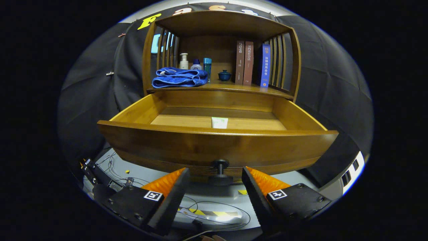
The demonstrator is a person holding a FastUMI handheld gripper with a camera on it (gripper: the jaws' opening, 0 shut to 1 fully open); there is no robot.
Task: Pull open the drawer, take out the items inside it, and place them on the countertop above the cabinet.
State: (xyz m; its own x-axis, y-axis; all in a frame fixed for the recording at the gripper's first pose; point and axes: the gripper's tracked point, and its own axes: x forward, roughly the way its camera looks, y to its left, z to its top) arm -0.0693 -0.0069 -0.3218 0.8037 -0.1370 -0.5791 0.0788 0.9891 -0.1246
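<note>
The wooden drawer [214,147] stands pulled far out of the cabinet, just ahead of my fingers. Its dark knob [220,165] sits between the two fingertips, with a gap on each side. My gripper [215,172] is open and holds nothing. Inside the drawer, a small white packet [219,122] stands near the front wall at the middle. The countertop [217,87] above the drawer carries a folded blue towel [179,77].
On the countertop stand a white pump bottle [184,61], a blue tube [207,67], a small blue lidded bowl [224,75] and three upright books [249,63]. A roofed shelf frame [220,23] encloses them. Cables [207,214] lie on the floor below.
</note>
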